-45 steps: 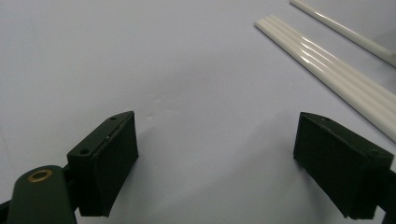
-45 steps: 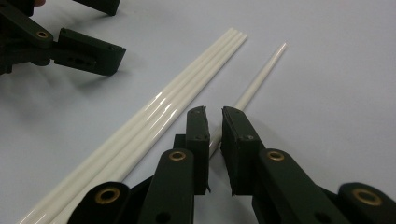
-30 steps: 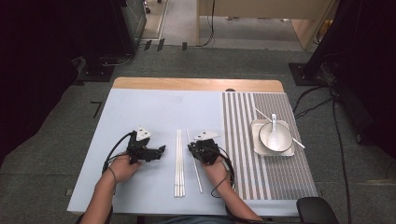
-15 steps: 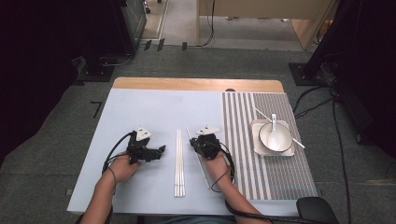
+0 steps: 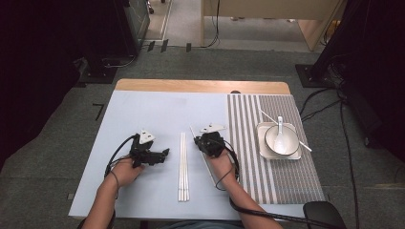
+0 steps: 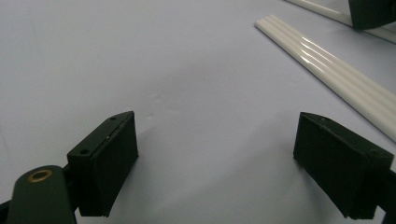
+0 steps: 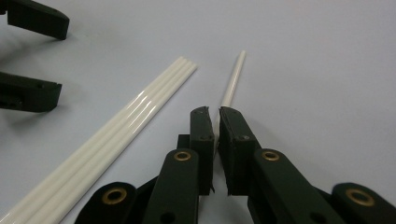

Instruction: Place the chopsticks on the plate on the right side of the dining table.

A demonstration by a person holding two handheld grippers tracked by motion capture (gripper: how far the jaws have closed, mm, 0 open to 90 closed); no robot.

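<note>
Right gripper [image 7: 216, 112] shifted, clamping single chopstick [image 7: 232, 81], left gripper [image 6: 215, 158] spread wide, empty

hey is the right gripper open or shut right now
Shut on a single white chopstick: the right gripper has its jaws pinched around it, beside the three chopsticks lying together.

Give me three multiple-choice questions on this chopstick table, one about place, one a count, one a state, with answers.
1. Where is the bowl?
A. on the striped mat
B. on the bare blue part of the table
C. between the claws

2. How many white chopsticks lie side by side between the two claws?
A. one
B. three
C. six

3. How is the right claw?
A. wide open
B. shut on a single chopstick
C. shut on a spoon

Answers: 1 A, the high view shows it on a tray on the striped mat. 2 B, three form the row. 3 B, the single chopstick runs out from between its jaws.
</note>
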